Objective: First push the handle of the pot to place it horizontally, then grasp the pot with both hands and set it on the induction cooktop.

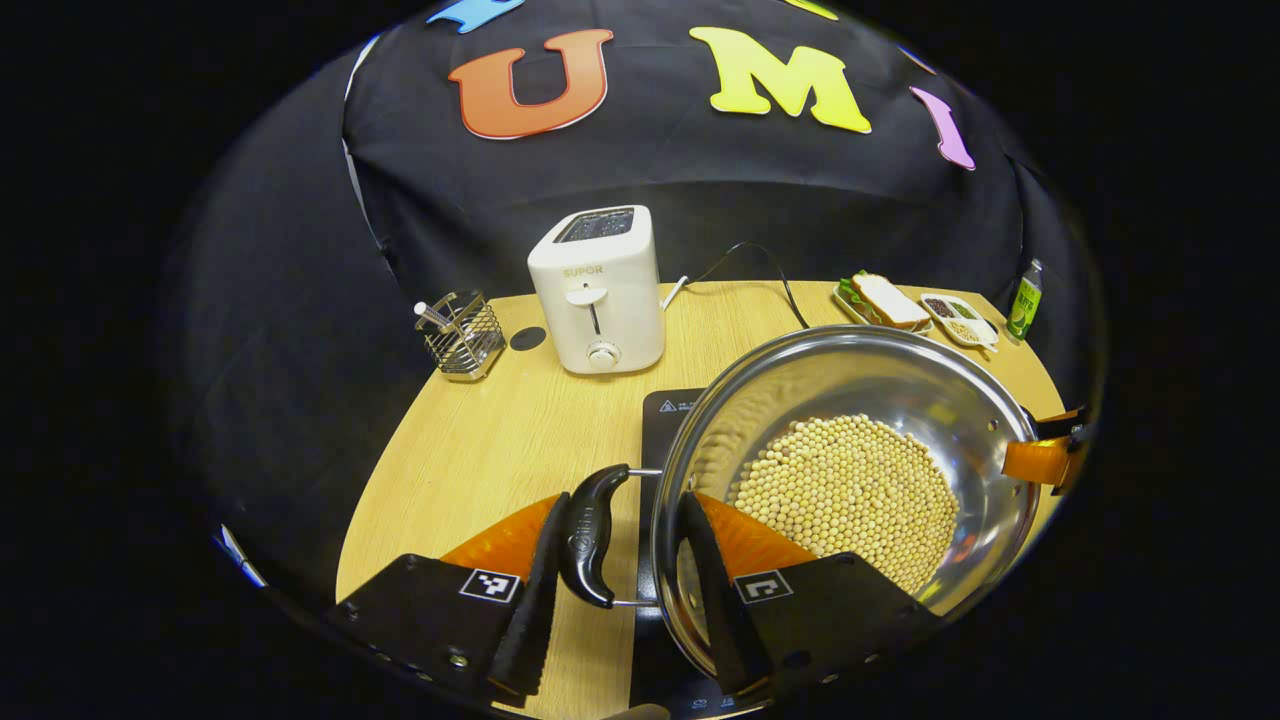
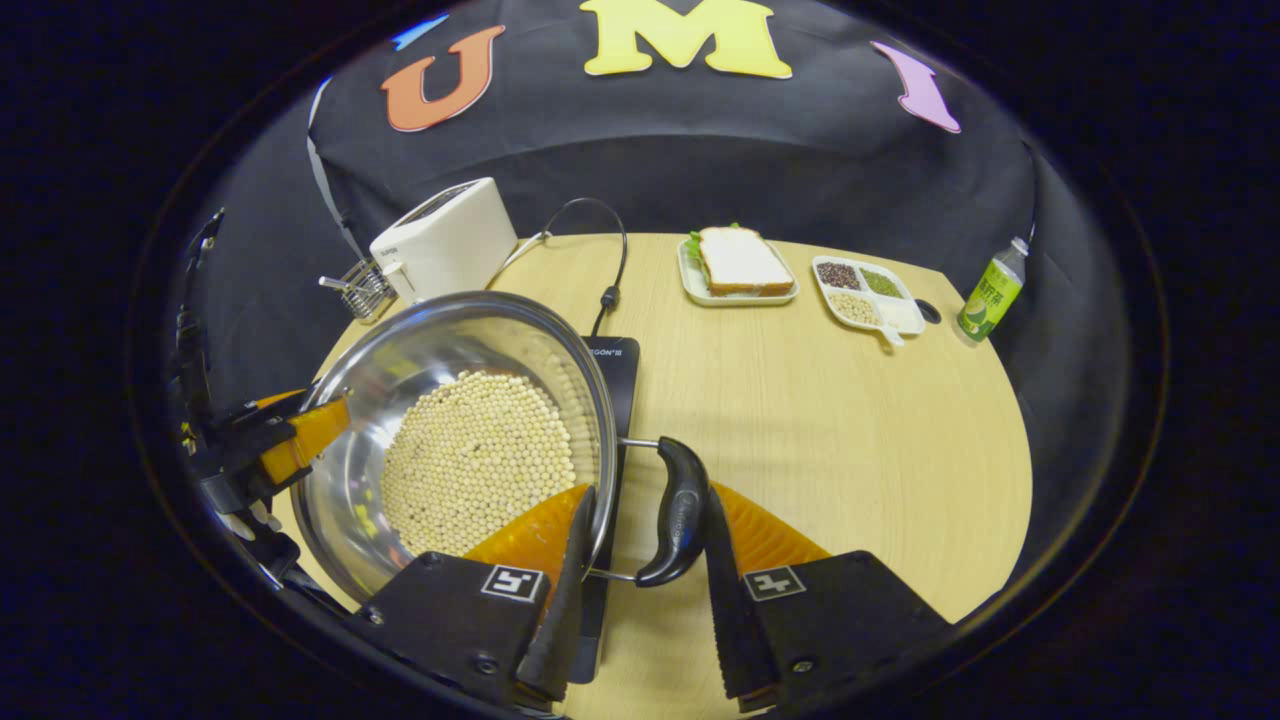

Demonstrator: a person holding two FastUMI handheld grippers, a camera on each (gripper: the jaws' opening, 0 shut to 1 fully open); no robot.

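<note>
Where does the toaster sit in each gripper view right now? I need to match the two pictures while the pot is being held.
Left gripper view: the white toaster stands upper centre, at the table's far edge, beyond the pot and beside the wire rack.
Right gripper view: the toaster is upper left, behind the pot's far rim, tilted by the lens.
Shared landmark: the sandwich plate on the far side of the table.

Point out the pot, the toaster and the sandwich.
pot [image 1: 900, 385], left gripper view, on its inner steel wall.
toaster [image 1: 600, 275], left gripper view, on its front face.
sandwich [image 2: 738, 258], right gripper view, on the top slice of bread.
</note>
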